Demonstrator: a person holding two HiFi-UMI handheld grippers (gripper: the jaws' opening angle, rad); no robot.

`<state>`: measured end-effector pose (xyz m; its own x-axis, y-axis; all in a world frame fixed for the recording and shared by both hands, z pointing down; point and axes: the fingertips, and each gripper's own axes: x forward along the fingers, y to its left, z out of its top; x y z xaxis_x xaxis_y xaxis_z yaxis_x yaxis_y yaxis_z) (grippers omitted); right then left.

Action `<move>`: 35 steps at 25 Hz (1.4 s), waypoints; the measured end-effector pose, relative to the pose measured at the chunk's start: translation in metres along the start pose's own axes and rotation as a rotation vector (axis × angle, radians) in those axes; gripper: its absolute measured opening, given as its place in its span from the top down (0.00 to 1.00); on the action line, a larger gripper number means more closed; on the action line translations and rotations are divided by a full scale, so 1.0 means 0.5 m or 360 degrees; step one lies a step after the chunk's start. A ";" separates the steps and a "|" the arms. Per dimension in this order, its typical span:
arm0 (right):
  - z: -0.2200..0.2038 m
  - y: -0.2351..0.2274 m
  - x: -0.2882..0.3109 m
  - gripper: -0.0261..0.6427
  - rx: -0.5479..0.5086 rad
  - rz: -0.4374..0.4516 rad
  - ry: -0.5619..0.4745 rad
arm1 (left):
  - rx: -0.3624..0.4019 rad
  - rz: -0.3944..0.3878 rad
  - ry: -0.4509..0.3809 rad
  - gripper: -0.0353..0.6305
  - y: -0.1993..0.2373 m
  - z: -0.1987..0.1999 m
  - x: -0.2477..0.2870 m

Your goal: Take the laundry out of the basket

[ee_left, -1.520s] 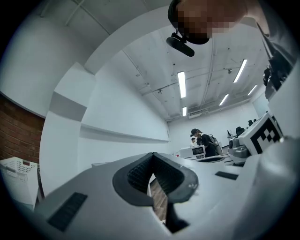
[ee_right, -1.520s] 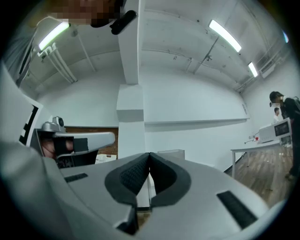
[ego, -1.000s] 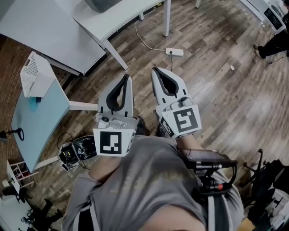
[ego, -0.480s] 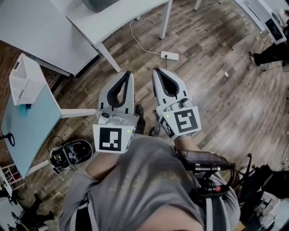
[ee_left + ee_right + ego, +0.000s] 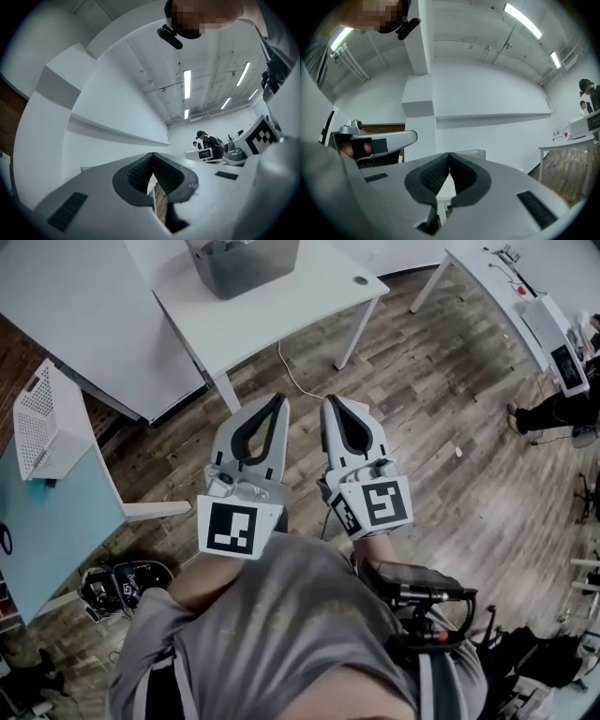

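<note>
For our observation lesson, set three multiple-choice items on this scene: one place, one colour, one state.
1. The grey bin stands on: A the white table; B the floor; C a chair.
2. The perforated basket at left is: A black; B white; C red.
3. The left tongs and right tongs are: A wide open; B shut on cloth; C shut, empty.
Answers: 1 A, it sits on the tabletop ahead; 2 B, its mesh walls are white; 3 C, both gripper views show jaws meeting, nothing between.

No legible text or labels anywhere.
</note>
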<state>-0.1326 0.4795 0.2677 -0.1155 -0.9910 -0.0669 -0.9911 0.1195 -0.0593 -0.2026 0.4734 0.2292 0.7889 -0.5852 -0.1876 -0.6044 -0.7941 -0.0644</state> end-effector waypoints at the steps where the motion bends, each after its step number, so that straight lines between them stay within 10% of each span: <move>1: 0.000 0.000 0.018 0.95 -0.0006 0.0001 -0.0002 | -0.0002 0.0002 0.0000 0.94 0.016 -0.003 0.007; 26: -0.044 -0.268 0.215 0.95 0.0036 -0.0233 0.0013 | -0.0030 -0.0043 0.0185 0.94 0.115 -0.146 0.290; 35: -0.028 -0.364 0.370 0.95 0.0013 0.0042 0.0046 | 0.0033 0.0062 0.0133 0.94 0.147 -0.138 0.498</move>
<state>0.0256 0.2738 0.2802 -0.1438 -0.9888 -0.0400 -0.9871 0.1463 -0.0659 -0.0428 0.2581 0.2451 0.7706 -0.6281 -0.1080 -0.6365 -0.7673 -0.0788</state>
